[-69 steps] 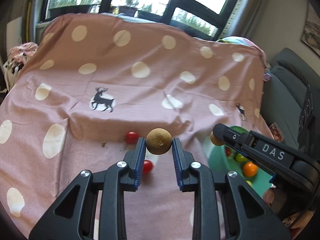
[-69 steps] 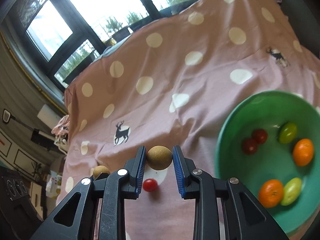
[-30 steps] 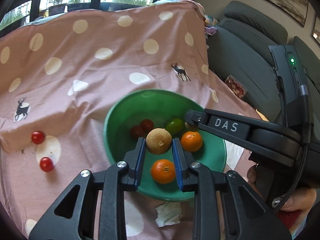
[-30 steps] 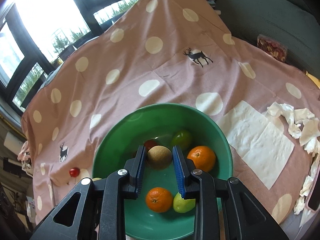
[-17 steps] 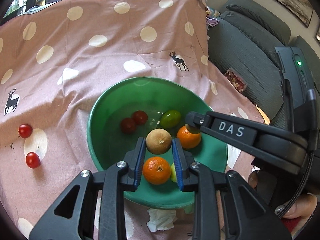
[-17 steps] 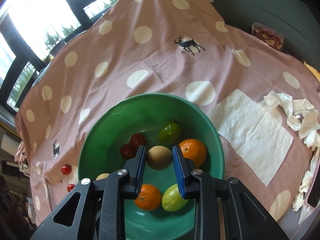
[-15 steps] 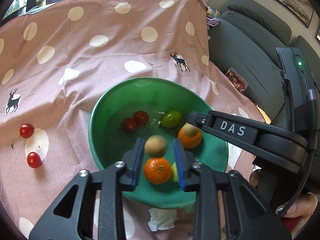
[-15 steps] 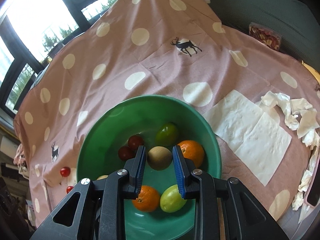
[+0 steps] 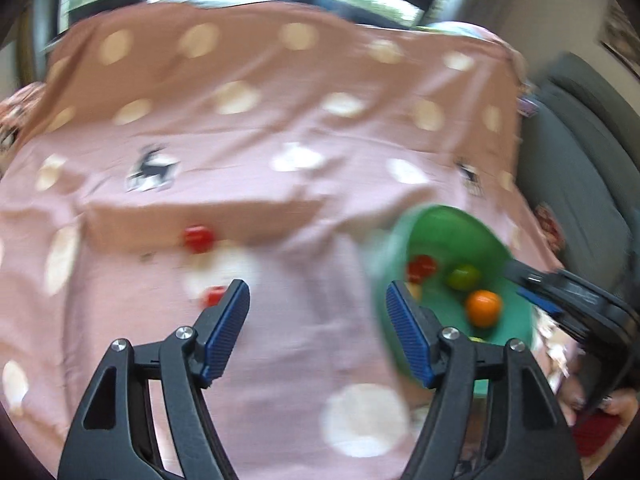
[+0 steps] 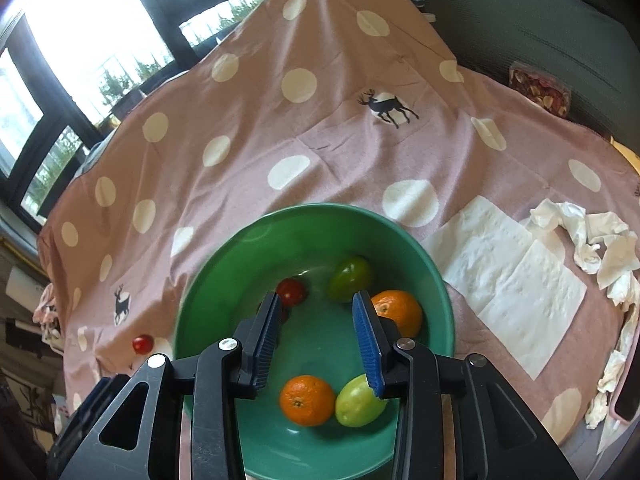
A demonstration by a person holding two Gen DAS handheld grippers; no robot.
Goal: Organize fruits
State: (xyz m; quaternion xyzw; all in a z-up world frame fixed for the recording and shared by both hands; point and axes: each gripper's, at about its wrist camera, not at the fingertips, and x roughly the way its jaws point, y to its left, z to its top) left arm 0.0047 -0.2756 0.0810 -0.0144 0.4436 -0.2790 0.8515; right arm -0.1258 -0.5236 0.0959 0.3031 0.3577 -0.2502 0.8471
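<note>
A green bowl (image 10: 320, 209) sits under my right gripper (image 10: 317, 303). Its jaws are opening, with only bare bowl floor between them. The bowl holds two oranges (image 10: 396, 312), two green fruits (image 10: 352, 276) and a red tomato (image 10: 292, 291). No brown fruit shows in the right wrist view. The left wrist view is blurred: my left gripper (image 9: 317, 295) hangs over the pink spotted cloth (image 9: 280, 128), jaws opening and holding nothing. The bowl (image 9: 452, 232) is to its right. Two red tomatoes (image 9: 198, 237) lie on the cloth ahead-left.
Flat white tissue sheets (image 10: 516, 276) and crumpled ones (image 10: 592, 240) lie right of the bowl. A grey sofa (image 10: 540, 20) borders the cloth at the far right. One red tomato (image 10: 143, 344) lies on the cloth left of the bowl. Windows stand behind.
My left gripper let its brown fruit drop into the bowl, then swung left over the cloth, jaws spreading wide. My right gripper's jaws parted and its brown fruit is gone from between them.
</note>
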